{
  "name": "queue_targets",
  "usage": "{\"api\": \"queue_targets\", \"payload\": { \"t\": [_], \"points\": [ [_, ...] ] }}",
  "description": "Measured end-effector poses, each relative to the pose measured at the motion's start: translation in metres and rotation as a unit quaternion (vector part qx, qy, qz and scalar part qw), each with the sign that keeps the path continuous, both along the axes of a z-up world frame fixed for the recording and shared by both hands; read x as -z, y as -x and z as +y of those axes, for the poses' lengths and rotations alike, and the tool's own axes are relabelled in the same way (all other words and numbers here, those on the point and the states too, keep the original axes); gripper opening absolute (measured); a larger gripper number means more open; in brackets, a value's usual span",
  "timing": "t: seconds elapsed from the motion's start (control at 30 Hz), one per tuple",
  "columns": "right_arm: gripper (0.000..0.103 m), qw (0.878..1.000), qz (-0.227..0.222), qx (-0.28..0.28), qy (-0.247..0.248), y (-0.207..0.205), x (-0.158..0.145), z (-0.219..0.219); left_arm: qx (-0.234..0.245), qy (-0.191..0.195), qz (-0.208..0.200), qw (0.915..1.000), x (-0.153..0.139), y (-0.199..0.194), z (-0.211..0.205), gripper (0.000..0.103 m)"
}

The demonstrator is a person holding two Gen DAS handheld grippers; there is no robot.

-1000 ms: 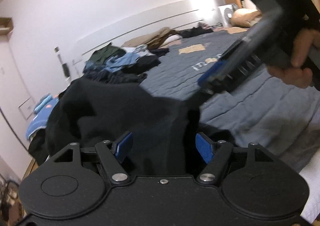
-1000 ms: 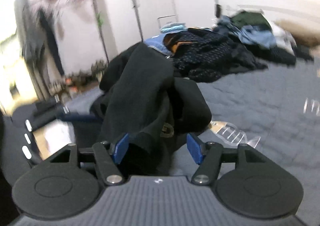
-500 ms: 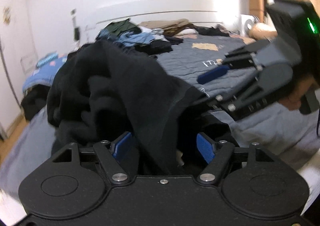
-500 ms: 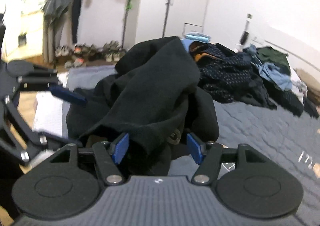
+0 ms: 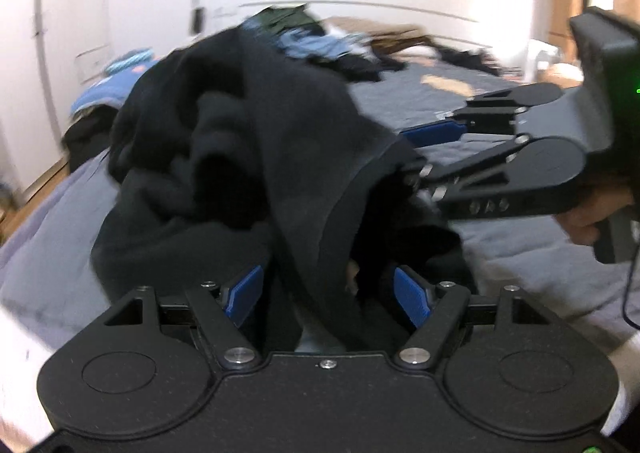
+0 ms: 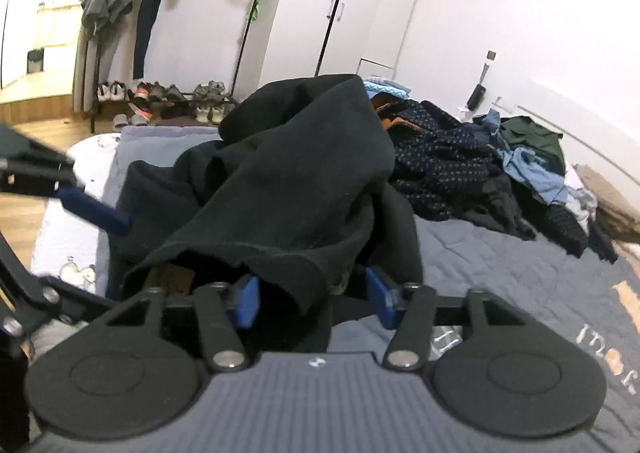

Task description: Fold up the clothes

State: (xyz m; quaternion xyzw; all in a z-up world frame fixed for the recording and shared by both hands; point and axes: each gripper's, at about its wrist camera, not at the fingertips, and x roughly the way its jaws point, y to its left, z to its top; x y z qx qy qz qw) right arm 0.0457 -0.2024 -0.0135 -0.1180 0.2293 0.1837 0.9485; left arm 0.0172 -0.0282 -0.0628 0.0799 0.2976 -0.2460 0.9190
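Observation:
A black garment (image 5: 248,141) is bunched in a mound on the grey quilted bed (image 5: 520,253). A fold of it lies across my left gripper (image 5: 327,299), which stands open, its blue pads (image 5: 242,295) wide apart on either side of the cloth. From the right a hand holds my right gripper (image 5: 424,153), whose fingers reach into the garment's edge. In the right wrist view the black garment (image 6: 288,181) drapes over my open right gripper (image 6: 314,295) and hides the space between its pads. One blue finger of the left gripper (image 6: 96,213) pokes into the cloth from the left.
A pile of unfolded clothes (image 6: 500,173), dark dotted, blue and green, lies along the far side of the bed near the headboard. A coat rack (image 6: 120,5) with hanging clothes, a shoe rack (image 6: 160,101) and white wardrobes (image 6: 340,1) stand beyond the bed's foot.
Both cameras have swung round the garment. The black cloth has been gathered higher and closer between the two grippers. The right gripper now sits lower and nearer the garment's hem.

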Motion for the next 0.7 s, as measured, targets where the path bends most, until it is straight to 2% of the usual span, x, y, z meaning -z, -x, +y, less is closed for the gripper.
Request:
{"api": "queue_targets", "payload": {
  "t": [0.07,0.1,0.23,0.33,0.4,0.53,0.7],
  "points": [
    [0.013,1.000,0.002,0.003,-0.019,-0.001,0.000,-0.003,-0.025,0.002,0.018,0.9995,0.006,0.000,0.000,0.072],
    [0.009,1.000,0.003,0.005,-0.028,-0.002,-0.001,-0.005,-0.029,0.011,0.033,0.9990,0.009,-0.001,0.001,0.072],
    [0.006,0.998,0.006,0.012,-0.066,-0.004,-0.001,-0.011,-0.023,0.040,0.068,0.9966,0.017,-0.002,-0.003,0.072],
    [0.006,0.995,0.008,0.017,-0.094,-0.006,-0.002,-0.016,-0.014,0.045,0.072,0.9963,0.021,0.000,-0.010,0.072],
    [0.005,0.993,0.009,0.020,-0.114,-0.006,-0.004,-0.019,-0.001,0.035,0.076,0.9965,0.026,0.002,-0.016,0.072],
    [0.005,0.989,0.015,0.030,-0.146,-0.006,-0.008,-0.025,0.023,0.011,0.058,0.9980,0.032,0.009,-0.026,0.072],
    [0.005,0.985,0.028,0.052,-0.160,-0.010,-0.006,-0.029,0.033,-0.026,0.014,0.9990,0.034,0.015,-0.039,0.072]
  ]
}}
